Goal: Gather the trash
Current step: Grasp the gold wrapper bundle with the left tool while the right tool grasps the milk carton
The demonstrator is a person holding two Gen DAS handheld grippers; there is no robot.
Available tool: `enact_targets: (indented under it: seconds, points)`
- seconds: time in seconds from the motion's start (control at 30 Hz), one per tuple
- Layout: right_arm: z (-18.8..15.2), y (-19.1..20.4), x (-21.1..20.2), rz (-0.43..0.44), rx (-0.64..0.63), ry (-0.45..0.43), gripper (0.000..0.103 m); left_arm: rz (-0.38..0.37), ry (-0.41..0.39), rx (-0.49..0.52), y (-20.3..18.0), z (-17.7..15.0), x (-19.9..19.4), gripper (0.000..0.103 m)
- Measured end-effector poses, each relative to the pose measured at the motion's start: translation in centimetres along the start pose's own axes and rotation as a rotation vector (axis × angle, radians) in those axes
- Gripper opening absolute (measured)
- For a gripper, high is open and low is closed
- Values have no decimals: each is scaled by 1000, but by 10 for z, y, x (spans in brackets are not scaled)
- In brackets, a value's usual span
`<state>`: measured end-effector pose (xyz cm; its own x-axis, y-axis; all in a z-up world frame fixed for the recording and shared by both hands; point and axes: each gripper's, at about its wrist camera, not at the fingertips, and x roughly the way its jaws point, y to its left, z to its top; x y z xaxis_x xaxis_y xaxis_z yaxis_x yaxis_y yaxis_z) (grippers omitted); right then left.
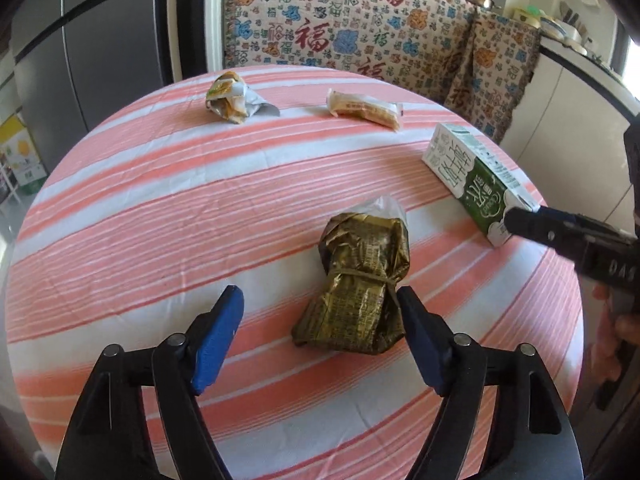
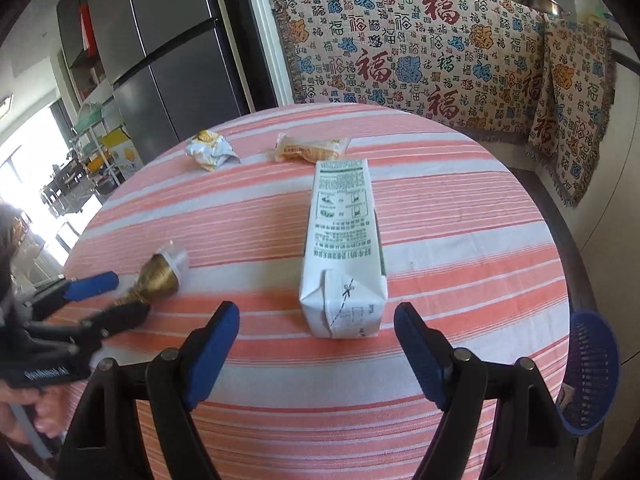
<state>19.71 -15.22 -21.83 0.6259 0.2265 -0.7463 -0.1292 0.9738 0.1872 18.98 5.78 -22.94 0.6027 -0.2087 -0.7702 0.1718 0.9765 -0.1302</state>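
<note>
Both grippers over the striped table [image 1: 160, 208], holding nothing.
Left gripper [image 1: 320, 300] fingers apart around gold wrapper [image 1: 356, 288]; right gripper [image 2: 316, 316] fingers apart before milk carton [image 2: 344, 240].

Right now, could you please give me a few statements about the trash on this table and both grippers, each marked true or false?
1. The milk carton lies on its side on the striped tablecloth. True.
2. The left gripper is shut on the gold wrapper. False: its jaws are open, with the wrapper lying between the fingertips.
3. The right gripper is open, the carton just ahead of it. True.
4. Only two pieces of trash lie on the table. False: there are four, including a crumpled wrapper and a snack packet.
5. A blue basket sits beyond the table's right edge. True.
</note>
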Motion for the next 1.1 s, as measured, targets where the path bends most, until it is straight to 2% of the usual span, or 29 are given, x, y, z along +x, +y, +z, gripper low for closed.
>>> enact_targets:
  seconds: [0.03, 0.1, 0.2, 0.27, 0.4, 0.43, 0.5, 0.6, 0.67, 0.77, 0.9, 1.0, 1.1]
  points:
    - [5, -5, 0, 12, 25, 14, 57, -6, -4, -14, 2, 0, 1, 80]
    - [12, -22, 6, 38, 102, 61, 45, -10, -14, -25, 4, 3, 1, 80]
    - [14, -53, 6, 50, 214, 55, 44, -14, -19, -26, 4, 1, -1, 83]
    - [15, -68, 2, 24, 254, 43, 46, -17, -14, -16, 2, -1, -1, 84]
    - [20, -80, -3, -33, 231, 31, 52, -6, -1, 9, -4, -2, 2, 90]
    - [22, -79, -5, -50, 212, 32, 62, -2, 2, 16, -5, -2, 3, 91]
    - [22, -83, -10, -67, 203, 30, 70, 4, 6, 29, -7, -2, 4, 93]
    - [22, -87, -16, -96, 183, 28, 70, 13, 14, 47, -11, -3, 5, 95]
    - [20, -79, -18, -111, 106, 35, 72, 18, 23, 62, -13, -3, 7, 98]
    - [11, -69, -9, -129, 16, 101, 76, 43, 43, 89, -17, -3, 12, 101]
    - [-6, -65, 9, -160, -22, 195, 78, 72, 57, 112, -21, -3, 16, 103]
    - [-9, -56, 8, -189, -81, 164, 77, 78, 59, 103, -20, 0, 19, 103]
    - [2, -61, 20, -177, -65, 192, 89, 78, 62, 103, -20, 6, 24, 103]
